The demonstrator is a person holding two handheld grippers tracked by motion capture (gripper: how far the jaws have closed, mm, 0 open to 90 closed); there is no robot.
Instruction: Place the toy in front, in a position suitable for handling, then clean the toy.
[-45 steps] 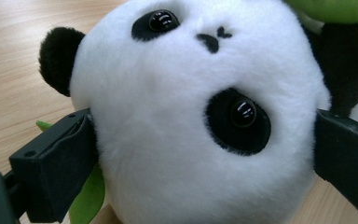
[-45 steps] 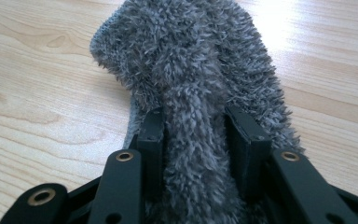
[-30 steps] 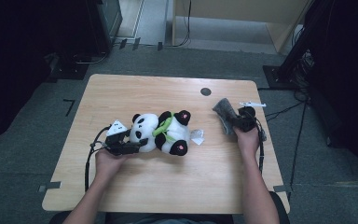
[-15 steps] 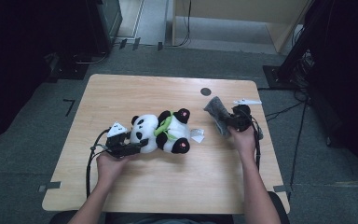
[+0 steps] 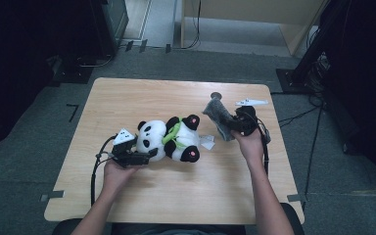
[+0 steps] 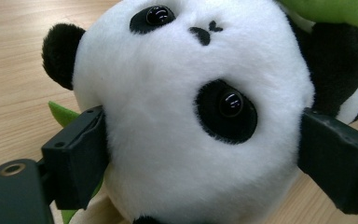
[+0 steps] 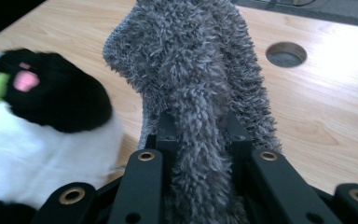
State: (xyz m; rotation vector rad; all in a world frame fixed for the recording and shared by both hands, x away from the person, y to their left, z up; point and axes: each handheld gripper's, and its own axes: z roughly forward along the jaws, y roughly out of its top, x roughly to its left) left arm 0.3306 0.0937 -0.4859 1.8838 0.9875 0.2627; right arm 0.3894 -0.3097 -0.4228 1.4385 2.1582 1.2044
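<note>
Trouble looks likeliest at the soft black-and-white plush panda with a green scarf (image 5: 174, 139), lying on its back mid-table on the pale wooden table (image 5: 142, 93). The left gripper (image 5: 149, 155) has just been widening, its 2 jaws spread either side of the round white head (image 6: 191, 107); whether they press the fur I can't quite tell, so the toy may slip or roll. The right gripper (image 5: 231, 125) pinches a shaggy grey cloth (image 7: 196, 84), raised beside the panda's feet, and it could drag across them.
</note>
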